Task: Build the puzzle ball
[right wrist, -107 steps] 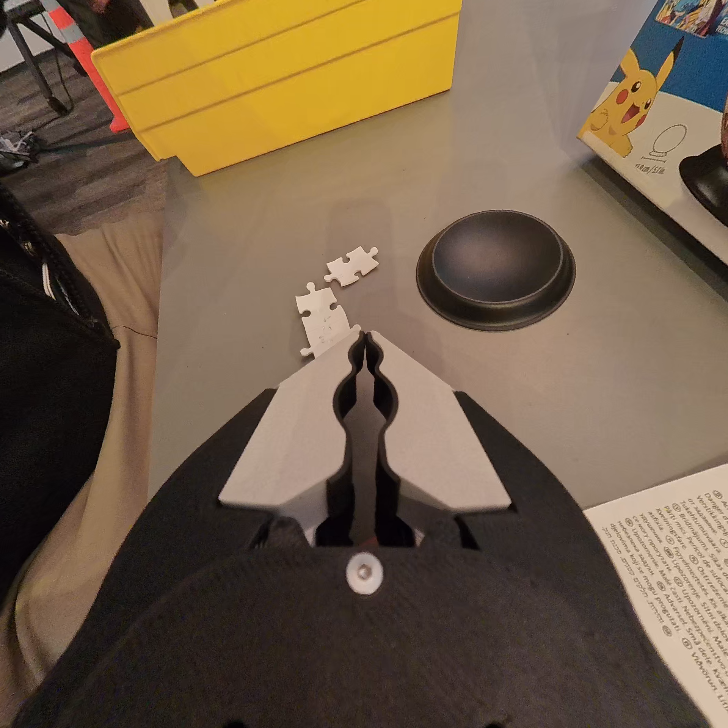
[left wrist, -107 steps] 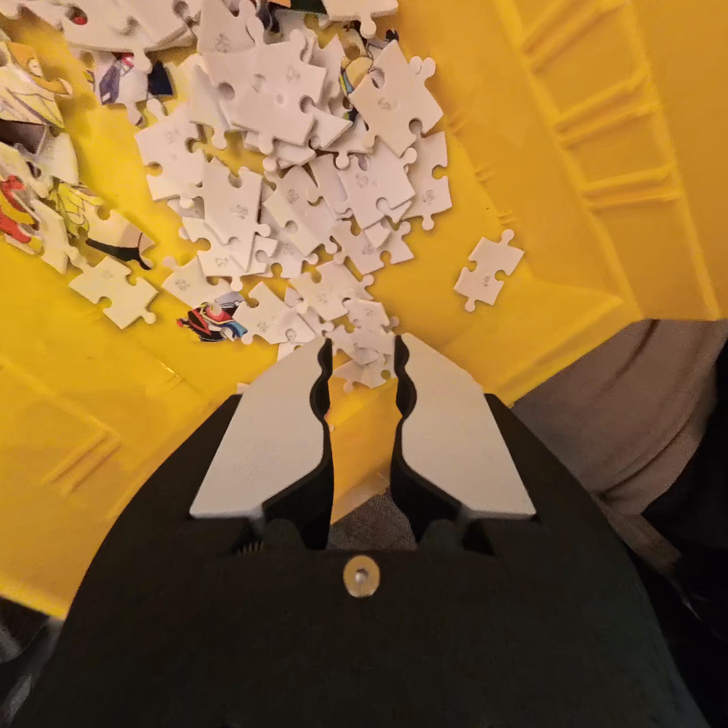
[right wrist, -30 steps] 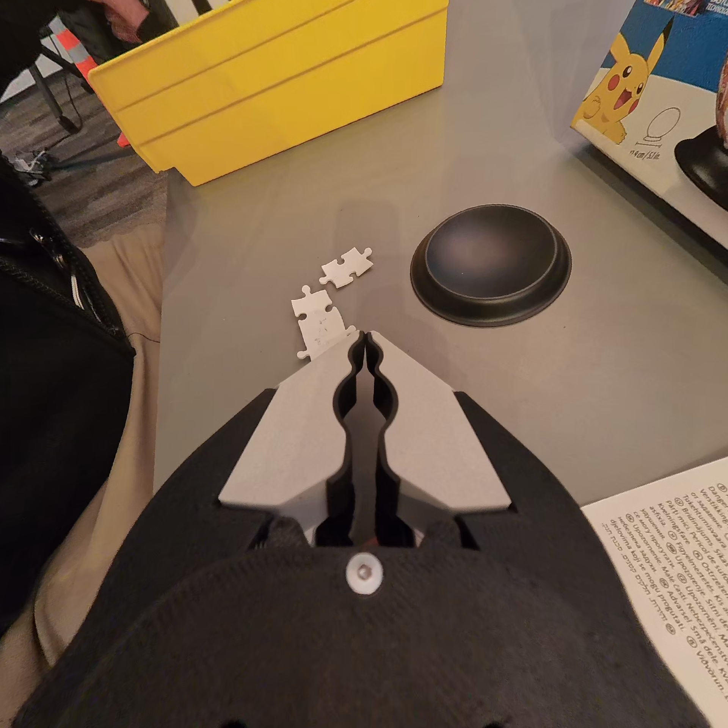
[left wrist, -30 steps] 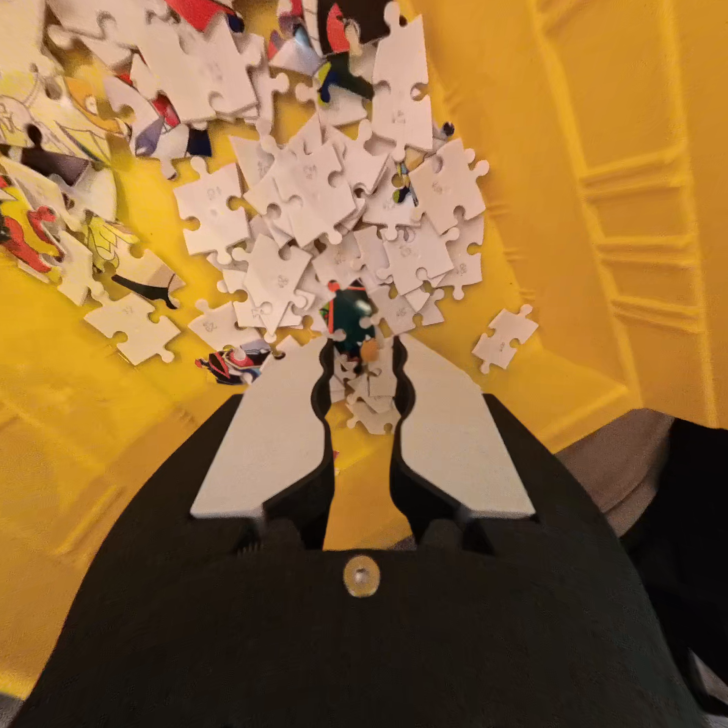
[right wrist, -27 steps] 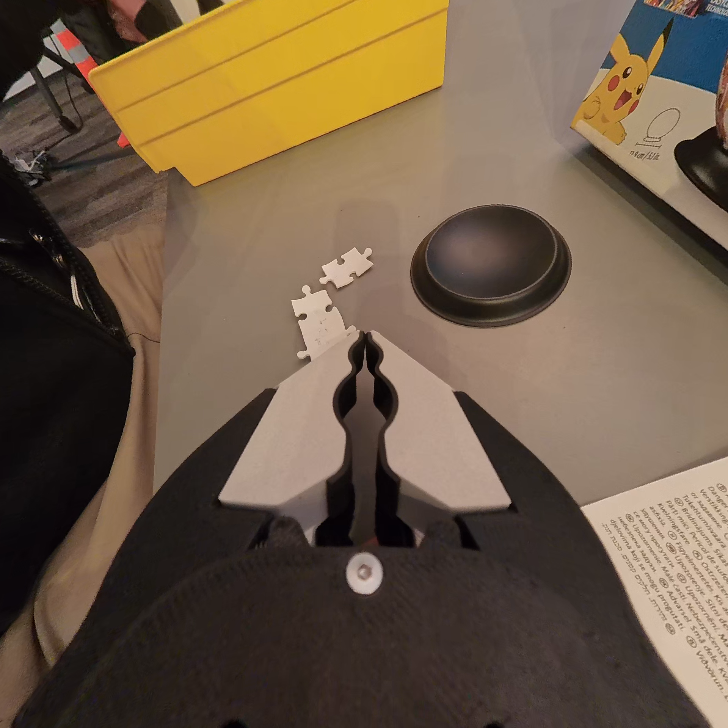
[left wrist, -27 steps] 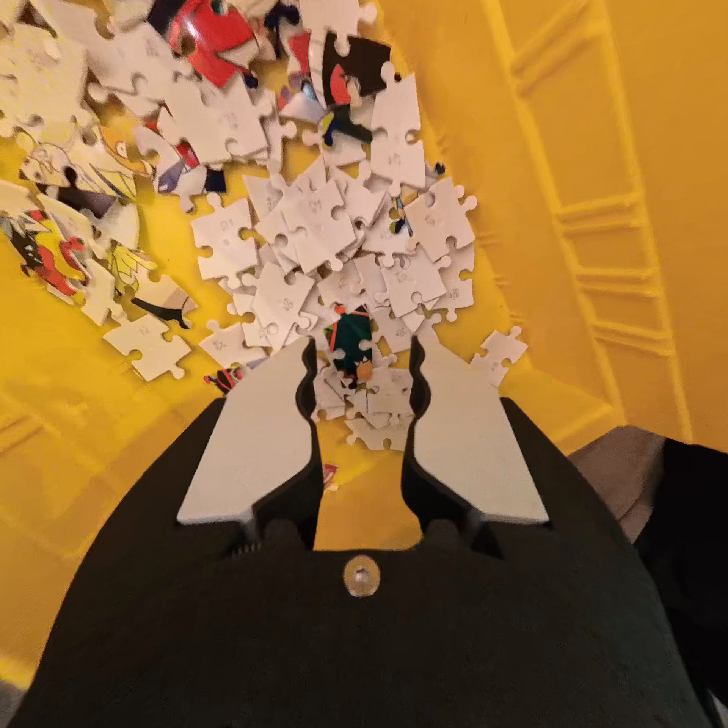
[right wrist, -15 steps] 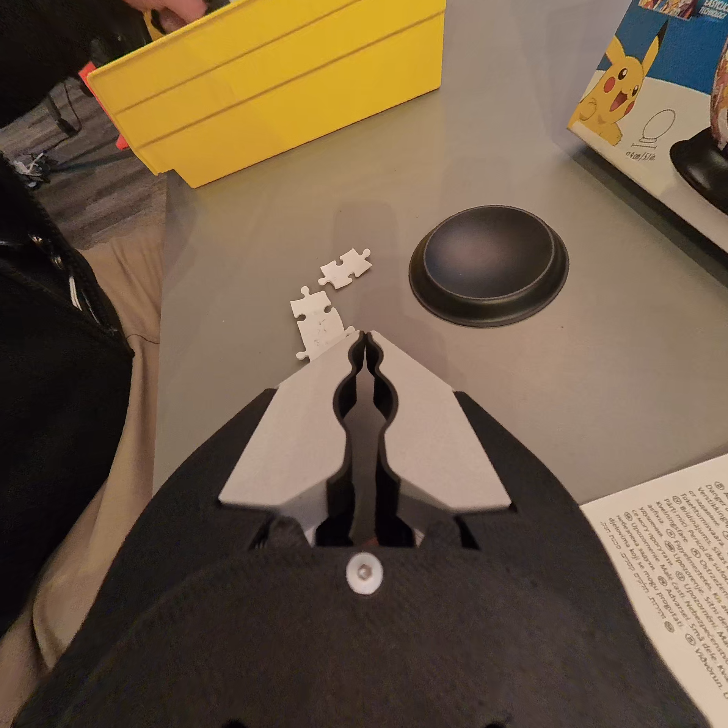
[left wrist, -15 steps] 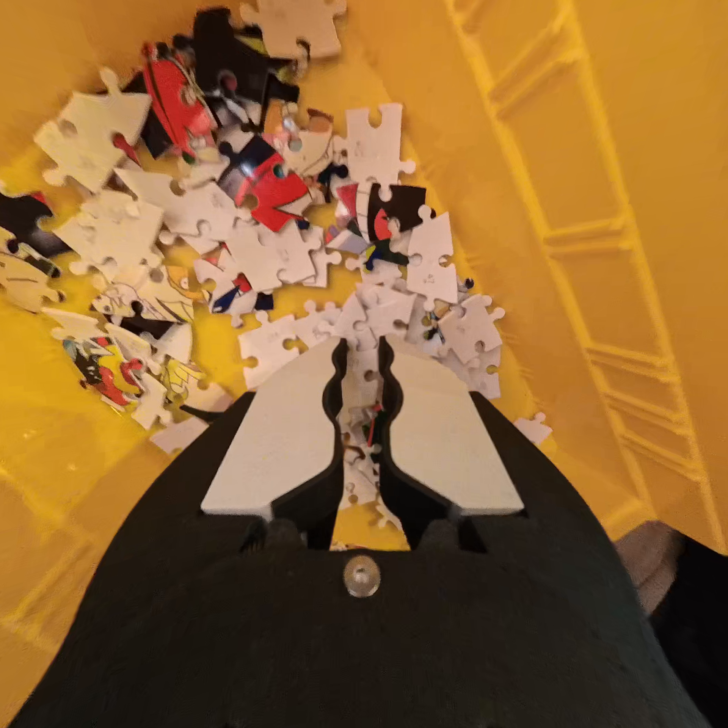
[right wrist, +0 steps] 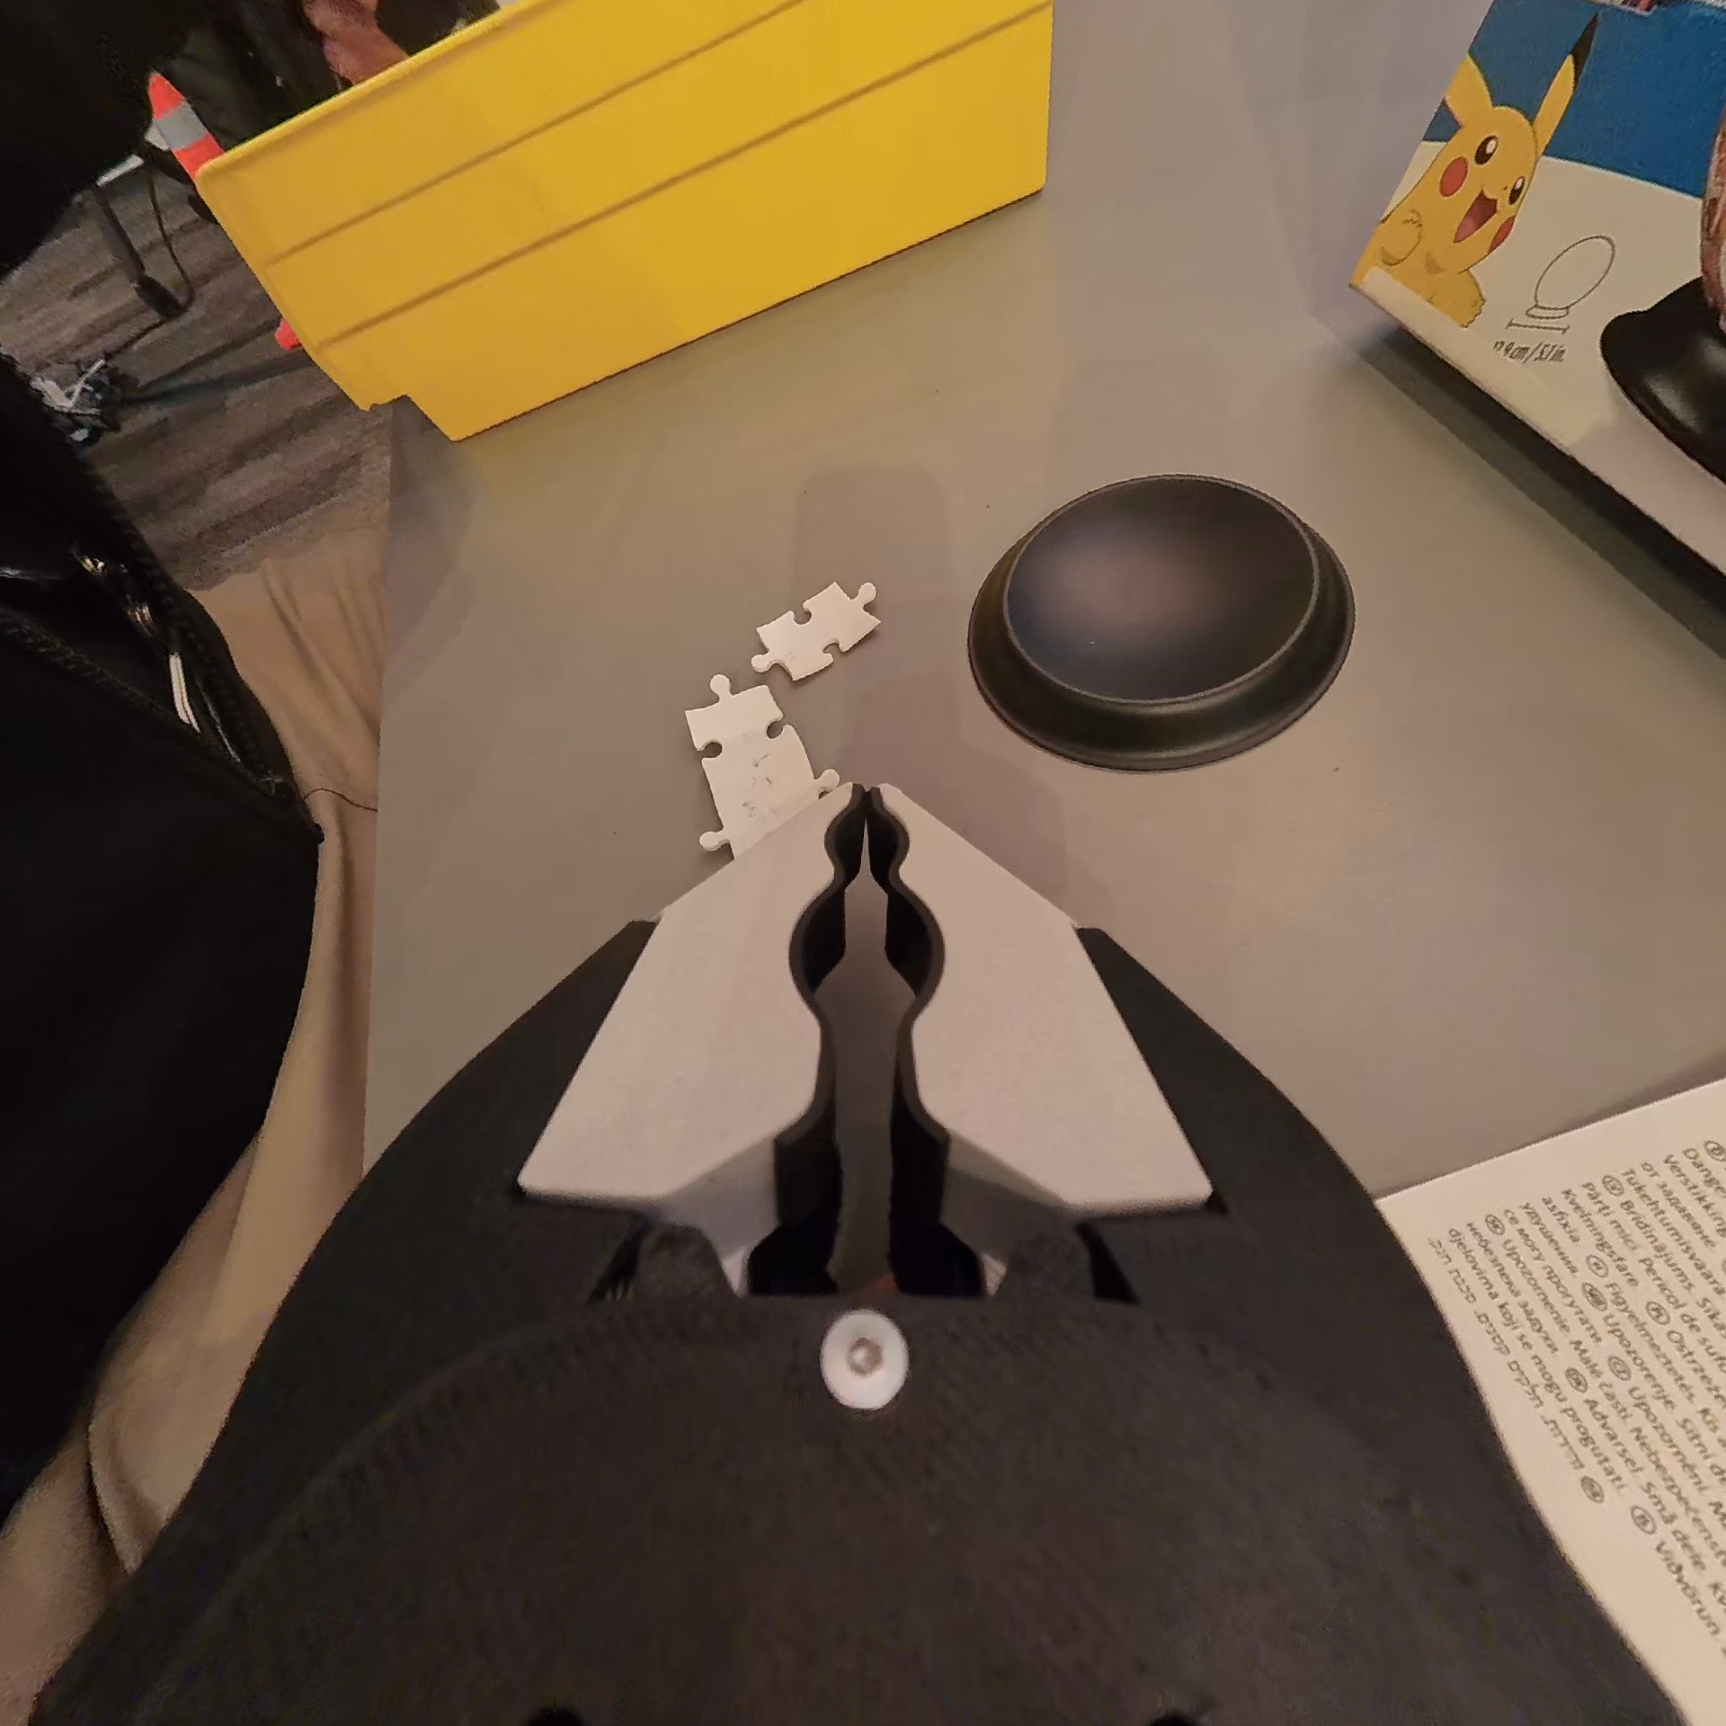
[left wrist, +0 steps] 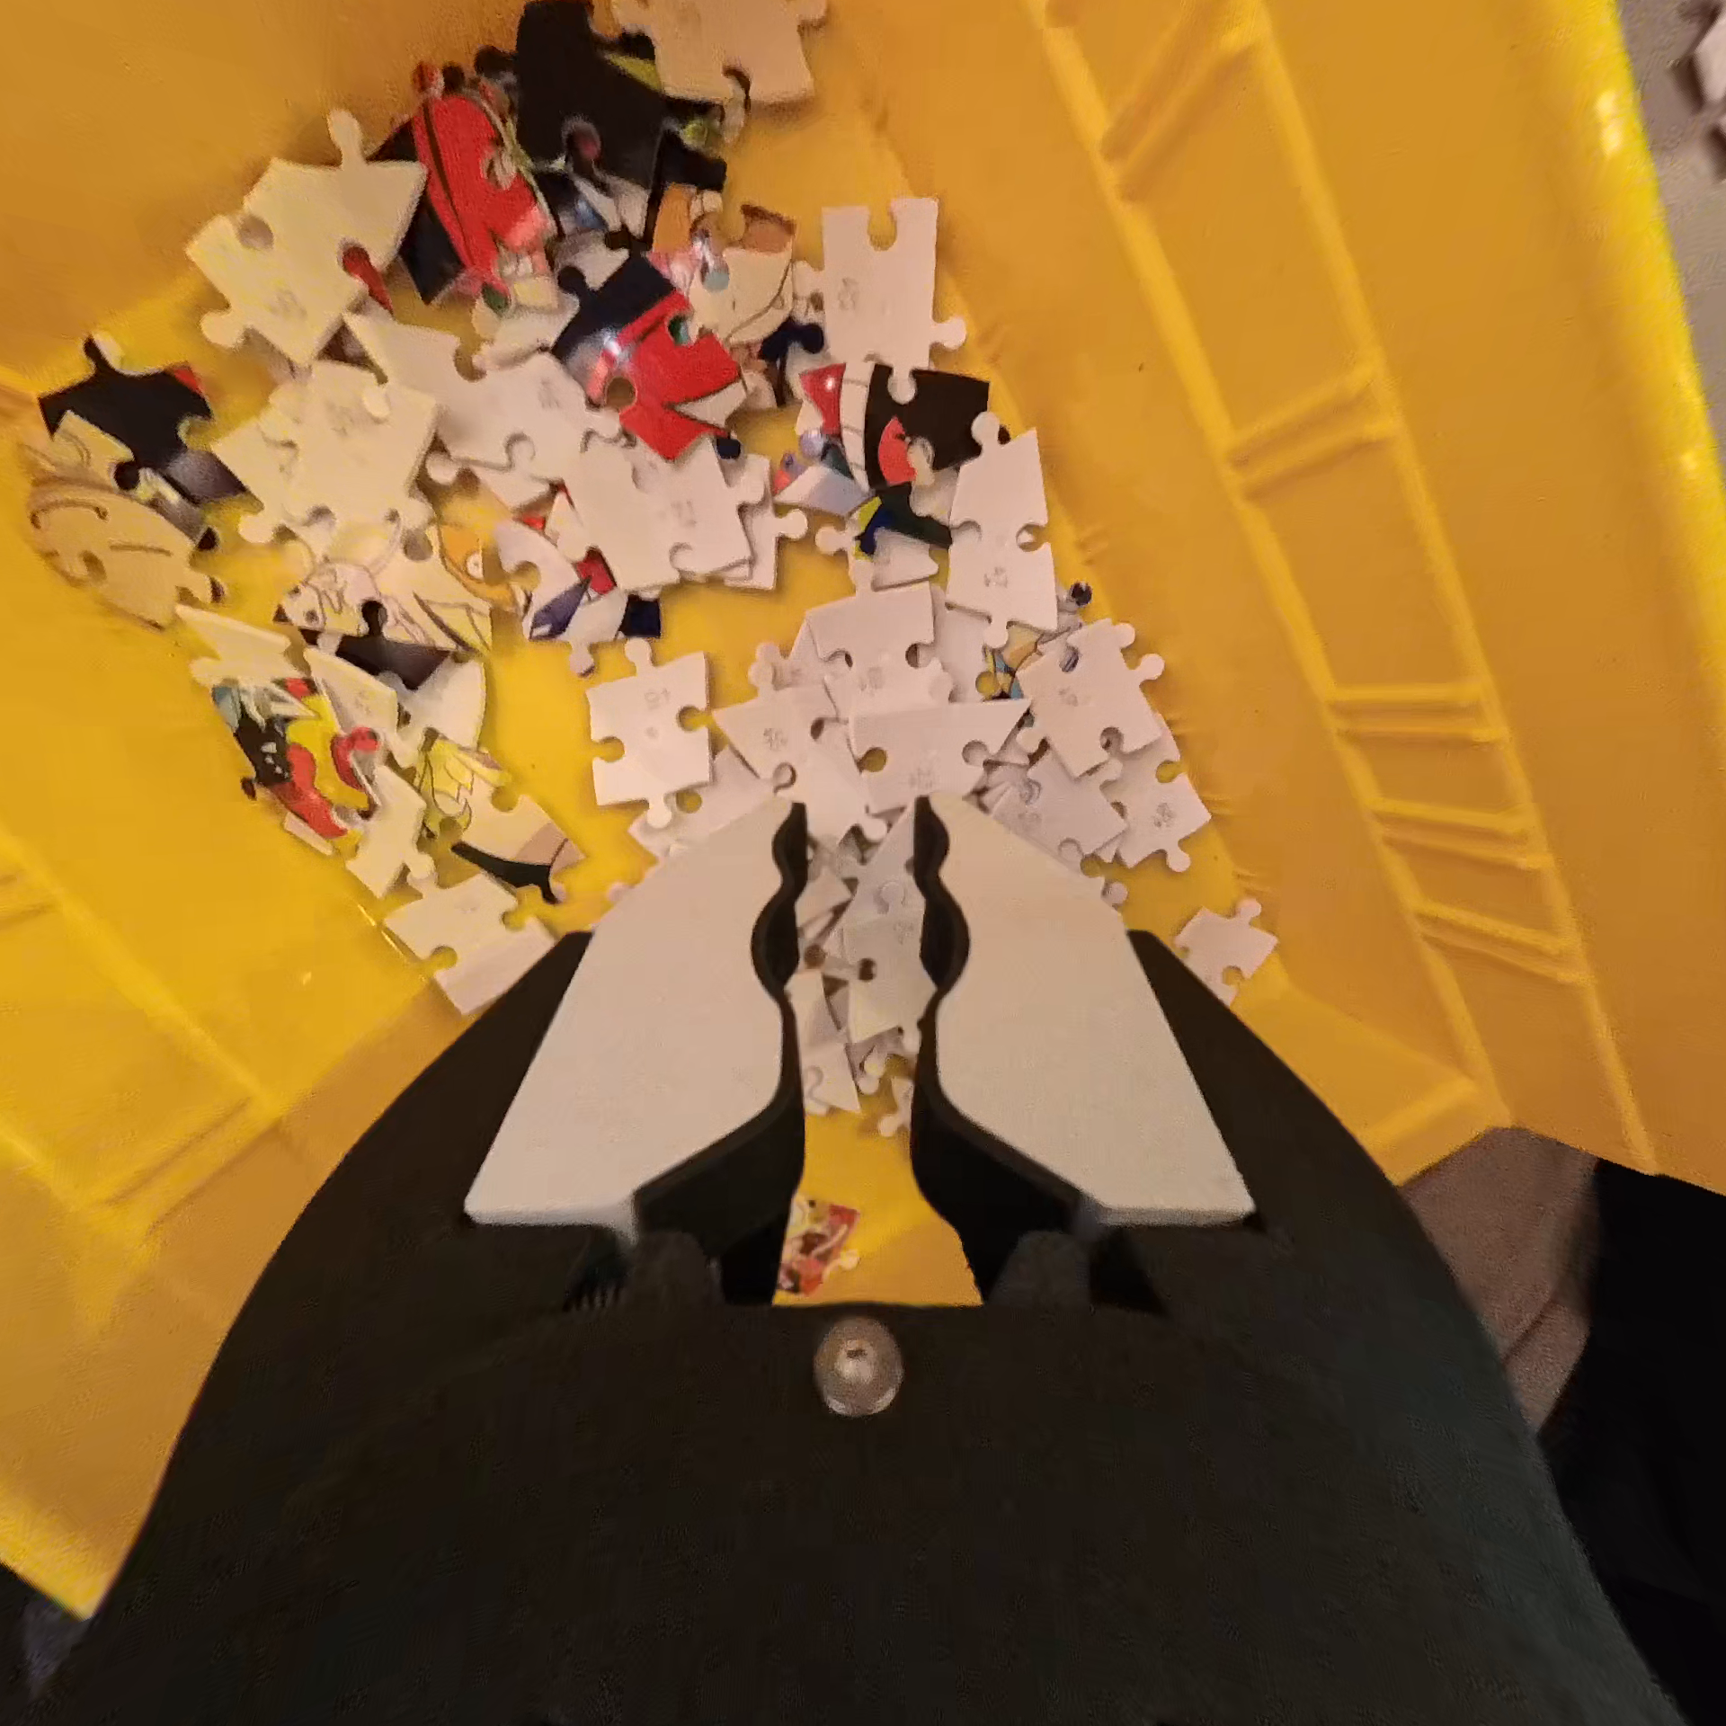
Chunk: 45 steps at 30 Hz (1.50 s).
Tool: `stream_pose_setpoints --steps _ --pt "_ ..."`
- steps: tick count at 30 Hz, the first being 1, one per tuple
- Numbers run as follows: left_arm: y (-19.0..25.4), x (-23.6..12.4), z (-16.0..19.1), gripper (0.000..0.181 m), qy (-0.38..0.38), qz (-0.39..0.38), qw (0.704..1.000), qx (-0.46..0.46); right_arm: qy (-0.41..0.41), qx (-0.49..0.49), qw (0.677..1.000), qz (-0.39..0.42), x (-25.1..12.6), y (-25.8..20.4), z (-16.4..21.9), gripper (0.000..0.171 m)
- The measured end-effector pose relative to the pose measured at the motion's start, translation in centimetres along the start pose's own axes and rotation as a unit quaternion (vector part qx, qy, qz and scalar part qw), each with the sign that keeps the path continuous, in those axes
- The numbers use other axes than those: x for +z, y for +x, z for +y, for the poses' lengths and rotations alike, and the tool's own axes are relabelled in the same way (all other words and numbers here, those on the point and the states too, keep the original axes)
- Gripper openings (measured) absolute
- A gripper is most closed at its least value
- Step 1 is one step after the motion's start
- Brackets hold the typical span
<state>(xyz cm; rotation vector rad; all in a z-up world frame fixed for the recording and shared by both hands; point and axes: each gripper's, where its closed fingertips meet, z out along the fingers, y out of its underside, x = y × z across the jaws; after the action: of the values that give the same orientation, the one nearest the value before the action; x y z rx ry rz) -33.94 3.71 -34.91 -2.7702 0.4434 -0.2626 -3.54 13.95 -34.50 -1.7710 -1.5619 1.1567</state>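
My left gripper (left wrist: 855, 814) is open and empty inside the yellow bin (left wrist: 1261, 392), just above a heap of loose puzzle pieces (left wrist: 897, 719), most lying white side up, some showing colour. My right gripper (right wrist: 864, 794) is shut and empty over the grey table (right wrist: 1167, 934). Just ahead of it lie joined white pieces (right wrist: 752, 761) and a second small joined pair (right wrist: 817, 630). A black round stand (right wrist: 1158, 635) sits to the right of them.
The yellow bin (right wrist: 635, 196) stands at the table's far left. A puzzle box (right wrist: 1532, 205) is at the far right. A printed instruction sheet (right wrist: 1588, 1308) lies near right. A person's dark jacket and tan trousers (right wrist: 140, 841) are at the left table edge. The grippers' ends are close to 35 cm from one another.
My left gripper has moved farther over the heap of pieces in the bin and its fingers stay apart. My right gripper has stayed still and shut.
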Motion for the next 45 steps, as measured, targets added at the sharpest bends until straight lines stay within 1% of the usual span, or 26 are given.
stream_pose_setpoints --steps 1,3,7,11,14,15,18,20,22,24,26,27,29,30,32,34,36,41,42,43,45 --pt "0.0 0.2 -0.4 0.022 0.007 -0.007 1.0 0.012 0.0 0.0 1.0 0.0 0.0 0.0 0.0 0.0" --pt "-0.4 0.9 -0.5 0.022 -0.001 -0.021 0.999 0.024 0.0 0.0 1.0 0.0 0.0 0.0 0.0 0.0" --pt "0.2 2.1 1.0 0.019 -0.043 -0.003 0.999 0.024 0.0 0.001 1.0 0.0 0.0 0.0 0.0 0.0" --pt "1.2 1.8 2.3 0.012 -0.068 0.014 0.997 0.022 0.001 0.002 1.0 -0.001 0.0 0.0 0.0 0.0" --pt "2.6 1.0 3.9 0.016 -0.108 0.058 0.992 0.012 0.002 0.002 1.0 -0.001 -0.1 0.0 -0.1 0.0" --pt "2.7 0.7 3.9 0.017 -0.108 0.062 0.992 0.015 0.003 0.002 1.0 -0.002 -0.1 0.0 -0.1 0.0" --pt "1.2 0.1 1.2 0.018 -0.047 0.037 0.998 0.011 0.004 0.003 1.0 -0.003 -0.1 0.0 -0.1 0.0" --pt "-0.1 0.2 -0.9 0.02 -0.009 0.007 0.999 0.039 0.005 0.002 1.0 -0.003 -0.1 0.0 -0.1 0.0" --pt "-0.9 0.9 -1.1 0.021 -0.029 -0.001 0.998 0.048 0.006 0.001 1.0 -0.002 -0.1 0.0 -0.1 0.0" --pt "-1.5 1.8 -1.0 0.021 -0.052 -0.024 0.994 0.092 0.007 0.0 1.0 -0.002 -0.2 0.0 -0.2 0.0" --pt "-1.6 2.8 -0.2 0.022 -0.086 -0.028 0.99 0.11 0.009 0.001 1.0 -0.003 -0.2 0.0 -0.2 0.0" --pt "-1.8 2.8 -0.8 0.021 -0.07 -0.034 0.99 0.117 0.01 0.001 1.0 -0.003 -0.2 0.0 -0.2 0.0" --pt "-1.6 3.0 -0.8 0.025 -0.076 -0.023 0.989 0.122 0.011 0.002 1.0 -0.004 -0.2 0.0 -0.3 0.0" --pt "-1.7 3.0 -0.9 0.035 -0.072 -0.028 0.988 0.131 0.011 0.002 1.0 -0.005 -0.2 -0.1 -0.3 0.0" --pt "-1.2 3.1 -1.0 0.04 -0.069 -0.019 0.987 0.142 0.013 0.002 1.0 -0.005 -0.3 -0.1 -0.3 0.0" --pt "-1.3 3.2 -1.1 0.037 -0.072 -0.028 0.985 0.154 0.014 0.002 1.0 -0.005 -0.3 -0.1 -0.3 0.0" --pt "-1.4 3.1 -0.9 0.029 -0.082 -0.029 0.985 0.15 0.015 0.002 1.0 -0.005 -0.3 -0.1 -0.4 0.0" --pt "-1.4 3.0 -0.9 0.028 -0.079 -0.037 0.984 0.154 0.018 0.001 1.0 -0.005 -0.4 -0.1 -0.4 0.0" --pt "-1.5 2.8 -0.9 0.018 -0.075 -0.044 0.984 0.157 0.018 0.001 1.0 -0.005 -0.4 -0.1 -0.5 0.0" --pt "-1.5 2.6 -1.1 0.013 -0.068 -0.047 0.984 0.156 0.018 0.001 1.0 -0.005 -0.4 -0.1 -0.5 0.0" --pt "-1.4 2.0 -1.3 0.008 -0.051 -0.045 0.986 0.153 0.018 0.001 1.0 -0.006 -0.4 -0.1 -0.5 0.0"
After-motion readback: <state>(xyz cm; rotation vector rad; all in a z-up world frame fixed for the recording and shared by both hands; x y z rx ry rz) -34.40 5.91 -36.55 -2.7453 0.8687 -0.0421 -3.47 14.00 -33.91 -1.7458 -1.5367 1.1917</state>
